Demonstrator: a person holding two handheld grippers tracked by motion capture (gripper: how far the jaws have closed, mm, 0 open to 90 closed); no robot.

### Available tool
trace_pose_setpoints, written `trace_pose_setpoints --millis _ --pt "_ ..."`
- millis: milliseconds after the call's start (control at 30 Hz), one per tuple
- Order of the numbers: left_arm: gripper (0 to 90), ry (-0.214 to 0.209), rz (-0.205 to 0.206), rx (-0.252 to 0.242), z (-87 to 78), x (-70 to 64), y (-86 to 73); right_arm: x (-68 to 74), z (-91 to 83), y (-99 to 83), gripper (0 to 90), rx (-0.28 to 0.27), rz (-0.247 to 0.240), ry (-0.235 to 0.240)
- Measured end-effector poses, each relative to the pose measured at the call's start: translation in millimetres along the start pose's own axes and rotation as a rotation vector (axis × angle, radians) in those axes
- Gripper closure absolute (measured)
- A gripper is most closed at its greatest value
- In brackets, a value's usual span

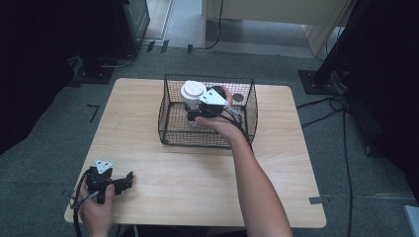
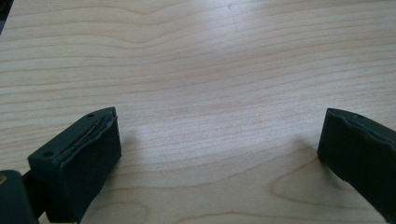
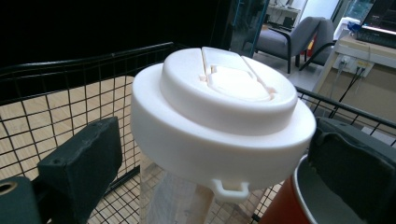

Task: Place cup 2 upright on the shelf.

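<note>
left gripper (image 1: 129, 178) rests at seven o'clock on the surface (image 1: 197, 173), jaws spread, nothing between them; at twelve o'clock, inside the wire basket (image 1: 170, 126), right gripper (image 1: 193, 109) grasps the white-lidded cup (image 1: 192, 93); next probably lift clear of the rim

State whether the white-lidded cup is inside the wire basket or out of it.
Inside: the white-lidded cup stands within the wire basket, its mesh walls around it.

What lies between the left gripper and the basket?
Bare tabletop only, in the high view: the left gripper rests near the front left, well apart from the wire basket.
</note>
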State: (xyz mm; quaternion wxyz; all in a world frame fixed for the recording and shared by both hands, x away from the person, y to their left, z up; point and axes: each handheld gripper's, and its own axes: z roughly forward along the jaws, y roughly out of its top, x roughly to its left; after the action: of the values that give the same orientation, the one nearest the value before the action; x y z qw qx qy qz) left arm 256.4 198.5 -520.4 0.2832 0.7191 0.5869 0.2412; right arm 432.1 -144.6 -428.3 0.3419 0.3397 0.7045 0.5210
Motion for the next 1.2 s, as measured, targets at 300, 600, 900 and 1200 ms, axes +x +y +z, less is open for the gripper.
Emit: trace_pose_setpoints --millis 300,600,900,1200 --pt "0.0 0.000 0.000 0.001 -0.1 0.0 0.1 -8.2 -17.0 9.8 3.5 -0.046 0.005 -0.010" --pt "0.0 0.000 0.001 0.001 0.0 0.1 0.0 -14.5 -36.0 13.4 3.5 -0.063 0.037 -0.050" --pt "0.0 0.000 -0.002 -0.001 0.1 -0.1 0.0 -19.1 -56.2 13.5 3.5 -0.085 0.044 -0.071" --pt "0.0 0.000 -0.002 -0.001 0.1 -0.1 0.0 -22.3 -81.2 4.2 3.4 -0.084 0.043 -0.083"
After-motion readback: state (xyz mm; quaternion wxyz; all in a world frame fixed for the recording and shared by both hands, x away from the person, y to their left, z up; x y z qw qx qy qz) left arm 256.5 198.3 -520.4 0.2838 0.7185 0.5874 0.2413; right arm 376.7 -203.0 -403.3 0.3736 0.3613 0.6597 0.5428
